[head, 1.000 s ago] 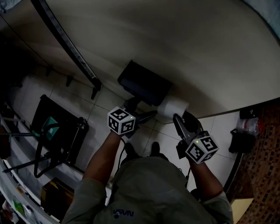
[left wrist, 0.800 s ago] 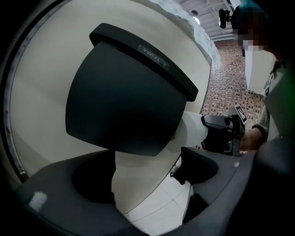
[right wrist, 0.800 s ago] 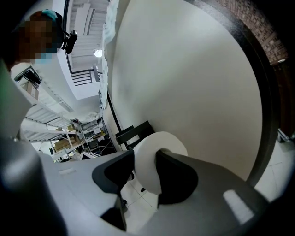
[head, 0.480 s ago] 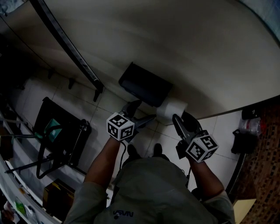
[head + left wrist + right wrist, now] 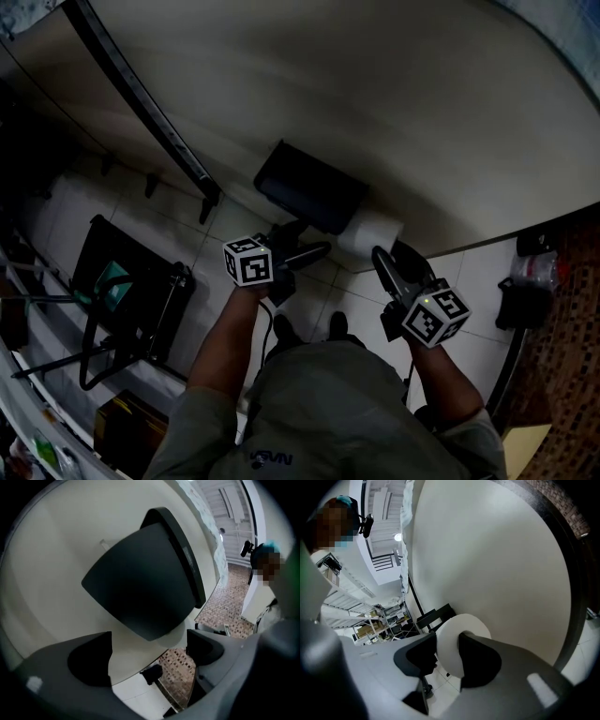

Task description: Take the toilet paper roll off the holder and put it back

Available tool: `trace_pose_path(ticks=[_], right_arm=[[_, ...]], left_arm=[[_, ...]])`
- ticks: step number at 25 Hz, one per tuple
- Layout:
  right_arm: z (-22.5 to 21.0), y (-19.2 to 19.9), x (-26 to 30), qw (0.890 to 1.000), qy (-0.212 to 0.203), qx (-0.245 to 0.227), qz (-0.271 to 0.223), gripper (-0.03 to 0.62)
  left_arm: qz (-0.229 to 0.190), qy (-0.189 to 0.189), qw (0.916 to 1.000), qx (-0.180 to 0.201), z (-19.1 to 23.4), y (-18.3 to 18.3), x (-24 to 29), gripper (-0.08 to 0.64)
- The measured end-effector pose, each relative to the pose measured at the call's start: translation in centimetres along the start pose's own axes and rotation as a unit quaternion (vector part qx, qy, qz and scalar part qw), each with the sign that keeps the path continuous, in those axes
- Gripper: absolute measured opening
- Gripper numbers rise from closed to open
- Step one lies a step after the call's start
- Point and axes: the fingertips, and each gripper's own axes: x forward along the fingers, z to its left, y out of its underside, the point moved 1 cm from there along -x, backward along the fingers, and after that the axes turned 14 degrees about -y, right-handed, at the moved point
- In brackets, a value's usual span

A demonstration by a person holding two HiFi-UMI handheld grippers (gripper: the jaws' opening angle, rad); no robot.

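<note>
A black toilet paper holder cover [image 5: 309,187] hangs on the cream wall, and the white roll [image 5: 367,232] sticks out at its right end. My right gripper [image 5: 392,253] is shut on that roll, and in the right gripper view the roll [image 5: 454,641] sits pinched between both pads. My left gripper [image 5: 306,241] stands open just below the holder's left part. Its jaws have just been opening. In the left gripper view the holder cover [image 5: 145,583] fills the picture ahead of the left gripper [image 5: 147,653], with nothing gripped between the pads.
A black rail [image 5: 141,103] runs slantwise along the wall at upper left. A black wire rack [image 5: 122,300] stands on the white tiles to the left. A dark object [image 5: 516,302] and brown mosaic flooring [image 5: 562,356] lie to the right.
The left gripper has rolled, so its marker cube shows a different face, and it has shifted slightly left; its jaws stand wider. The right gripper and the roll have stayed put.
</note>
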Motion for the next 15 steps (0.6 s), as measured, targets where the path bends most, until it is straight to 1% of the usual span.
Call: trace_pose_path(ticks=[2,5,11,15], right_arm=[[0.0,-0.1,0.0,1.000,0.000,0.001,0.001,0.152],[-0.1,0.0,0.0,1.000,-0.002,0.005,-0.002,0.152],[0.2,0.2,0.4,1.000,-0.008,0.011,-0.008,0.152],[0.0,0.4,0.5,1.000,-0.009,0.019,-0.014,0.152]], left_arm=[[-0.013,0.007,0.9997,-0.017,0.1,-0.9,0.1,0.491],[-0.021,0.014,0.9994,-0.024,0.1,-1.7,0.0,0.489],[-0.030,0.022,0.9992,-0.014,-0.6,-2.2,-1.0,0.471],[-0.028,0.015,0.9994,-0.010,-0.6,-2.0,-1.2,0.466]])
